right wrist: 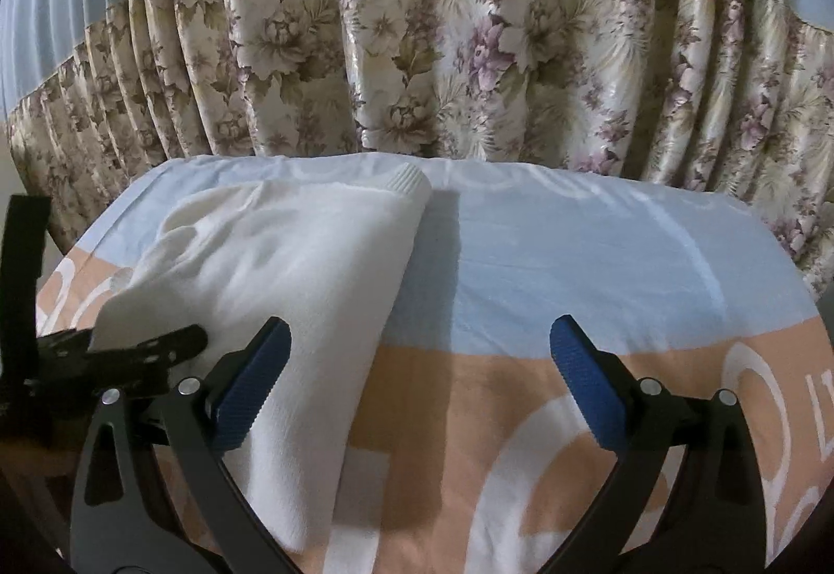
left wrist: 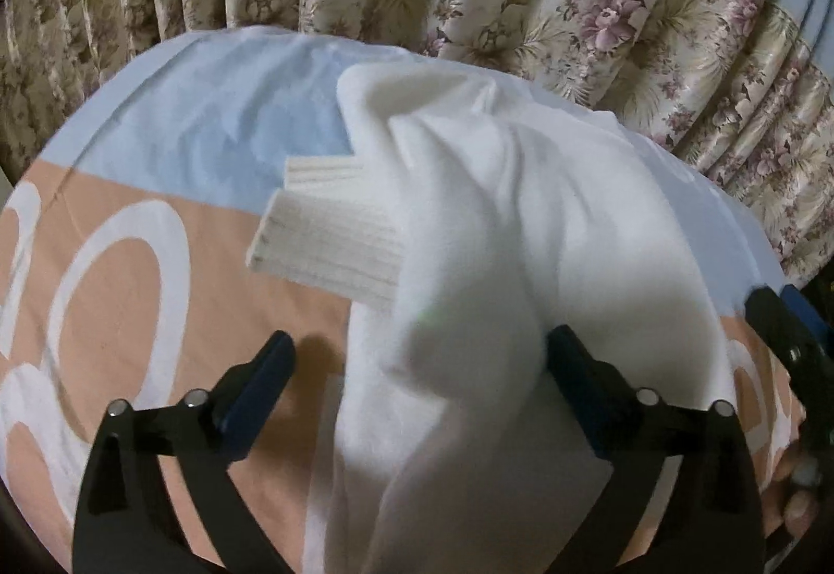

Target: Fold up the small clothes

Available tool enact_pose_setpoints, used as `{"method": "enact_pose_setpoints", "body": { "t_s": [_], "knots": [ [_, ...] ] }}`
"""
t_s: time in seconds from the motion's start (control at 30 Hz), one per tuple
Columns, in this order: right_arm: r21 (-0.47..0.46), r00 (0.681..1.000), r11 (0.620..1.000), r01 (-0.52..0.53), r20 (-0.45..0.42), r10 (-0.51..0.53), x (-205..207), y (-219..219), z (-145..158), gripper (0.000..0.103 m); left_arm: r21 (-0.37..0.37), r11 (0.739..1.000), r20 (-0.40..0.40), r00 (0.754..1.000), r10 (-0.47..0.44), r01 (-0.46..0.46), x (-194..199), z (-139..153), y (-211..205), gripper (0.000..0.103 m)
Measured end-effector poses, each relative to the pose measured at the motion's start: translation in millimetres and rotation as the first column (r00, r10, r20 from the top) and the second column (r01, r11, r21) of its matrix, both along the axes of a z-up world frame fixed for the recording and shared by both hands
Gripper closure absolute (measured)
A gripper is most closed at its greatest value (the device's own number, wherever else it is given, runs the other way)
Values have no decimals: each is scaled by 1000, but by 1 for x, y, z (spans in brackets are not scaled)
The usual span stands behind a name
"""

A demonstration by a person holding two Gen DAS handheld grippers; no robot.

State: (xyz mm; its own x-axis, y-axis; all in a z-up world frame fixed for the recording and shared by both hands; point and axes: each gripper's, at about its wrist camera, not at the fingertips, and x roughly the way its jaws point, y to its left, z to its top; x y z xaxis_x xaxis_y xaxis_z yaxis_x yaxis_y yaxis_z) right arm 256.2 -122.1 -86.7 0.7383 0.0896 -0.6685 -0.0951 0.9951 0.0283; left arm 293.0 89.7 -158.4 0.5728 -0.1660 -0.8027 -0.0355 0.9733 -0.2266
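A white knitted garment [left wrist: 495, 235] lies bunched and partly folded on the bed sheet [left wrist: 172, 146], its ribbed cuff [left wrist: 323, 235] poking out to the left. My left gripper [left wrist: 421, 337] stands wide open right over it, with the raised fold of cloth between the fingers and the pads not pressing. In the right wrist view the same garment [right wrist: 292, 261] lies at the left with its ribbed cuff [right wrist: 406, 180] at the far end. My right gripper [right wrist: 421, 325] is open over bare sheet, its left finger [right wrist: 250, 391] above the garment's right edge.
The sheet [right wrist: 599, 261] is light blue at the back and peach with white rings in front. A floral curtain [right wrist: 443, 52] hangs close behind the bed's far edge. The left gripper's frame [right wrist: 146, 350] shows at the left; a hand [left wrist: 797, 511] at the lower right.
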Motion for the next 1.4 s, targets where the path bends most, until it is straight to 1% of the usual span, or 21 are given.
{"method": "enact_pose_setpoints", "body": {
  "t_s": [0.2,0.33,0.43,0.47,0.53,0.57,0.63,0.67,0.7,0.73,0.77,0.8,0.83,0.93,1.0,1.03,1.2,1.4],
  "knots": [
    [84,998,996,14,-64,-9,37,-3,-15,4,-11,1000,22,1000,-3,4,2,-4,0,1],
    [145,989,989,-33,-136,53,63,0,-30,4,-1,1000,43,999,-19,19,0,-6,-2,1],
    [168,984,985,-46,-162,74,76,0,-39,4,-3,1000,44,999,-23,23,1,-7,-3,1],
    [202,974,978,-53,-205,96,83,1,-48,5,-1,1000,45,999,-25,25,2,-7,-4,1],
    [267,959,962,-59,-251,129,89,1,-60,10,3,1000,44,999,-27,27,2,-7,-4,1],
    [280,958,957,-71,-248,144,90,2,-62,14,5,1000,42,999,-30,30,3,-7,-5,1],
    [310,952,943,-121,-234,200,90,8,-59,46,1,999,43,998,-36,36,4,-7,-5,1],
    [317,947,938,-143,-230,222,90,12,-56,47,-2,999,53,998,-40,40,3,-6,-6,6],
    [298,948,942,-152,-227,225,90,16,-54,52,-9,999,61,997,-51,52,1,-6,-7,22],
    [279,947,946,-169,-222,234,90,21,-51,56,-47,995,73,994,-80,84,-2,-4,-10,36],
    [270,947,947,-174,-218,236,90,22,-49,58,-68,993,75,993,-93,98,-4,-1,-14,51],
    [267,948,947,-177,-214,237,90,22,-48,61,-54,993,80,992,-96,101,-6,1,-19,57],
    [271,948,946,-179,-209,239,89,22,-48,63,-29,994,91,990,-105,108,-7,4,-24,59],
    [294,952,940,-174,-195,237,88,14,-50,67,-50,994,94,992,-88,93,-8,5,-23,63],
    [277,954,943,-186,-177,241,84,14,-47,68,-38,995,99,991,-90,94,-9,8,-25,65],
    [260,956,946,-195,-165,243,81,15,-44,69,-15,995,105,990,-97,99,-10,11,-28,65],
    [186,966,960,-210,-114,234,72,17,-28,69,-3,993,123,985,-119,120,-17,21,-45,67],
    [135,973,968,-213,-66,223,61,-8,-4,70,-29,990,153,979,-134,140,-27,38,-78,67]
  ]
}}
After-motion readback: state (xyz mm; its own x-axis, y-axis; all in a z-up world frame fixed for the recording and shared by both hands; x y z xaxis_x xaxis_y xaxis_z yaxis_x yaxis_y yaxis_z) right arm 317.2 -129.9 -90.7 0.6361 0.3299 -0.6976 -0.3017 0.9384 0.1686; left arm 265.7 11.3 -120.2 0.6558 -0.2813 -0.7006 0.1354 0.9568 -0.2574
